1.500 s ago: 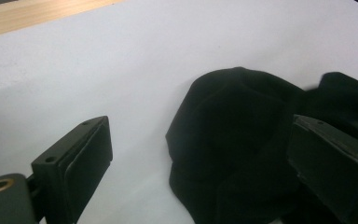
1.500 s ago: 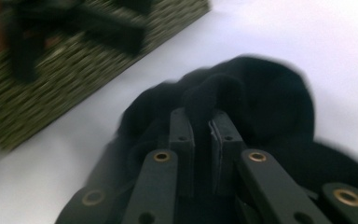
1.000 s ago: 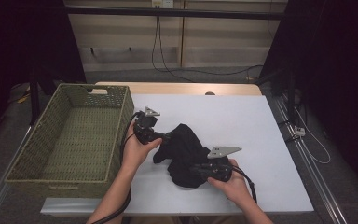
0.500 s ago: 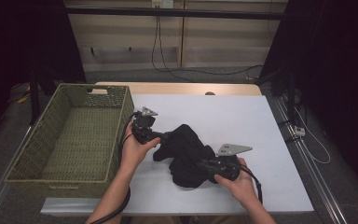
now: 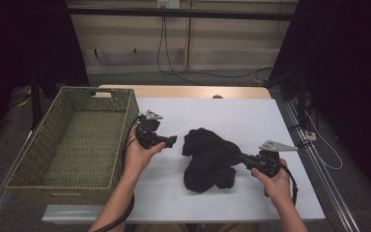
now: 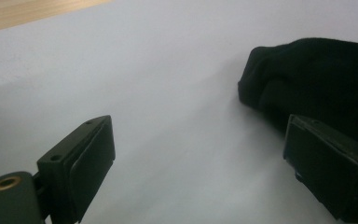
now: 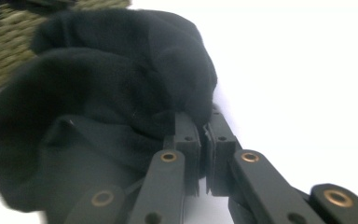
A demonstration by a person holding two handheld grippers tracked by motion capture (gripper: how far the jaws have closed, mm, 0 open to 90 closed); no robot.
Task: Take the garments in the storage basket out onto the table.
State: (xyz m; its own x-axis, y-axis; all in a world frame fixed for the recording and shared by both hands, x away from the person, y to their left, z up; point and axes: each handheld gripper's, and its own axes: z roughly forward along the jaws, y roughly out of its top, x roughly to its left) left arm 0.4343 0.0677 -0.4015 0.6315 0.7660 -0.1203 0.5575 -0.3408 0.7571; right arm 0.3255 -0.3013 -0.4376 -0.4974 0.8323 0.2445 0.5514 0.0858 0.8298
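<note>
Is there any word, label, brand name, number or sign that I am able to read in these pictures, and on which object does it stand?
None: no readable text in any view.
The black cloth, the green woven basket and the white table show no print or label.
Both tongs, left and right, show no marking.
The wall outlet is too small to tell.

A lab-like recording booth is showing: black curtains point(image 5: 352, 72) are flanking a white rectangular tabletop point(image 5: 232, 116), loose black cables point(image 5: 174, 63) are trailing behind.
</note>
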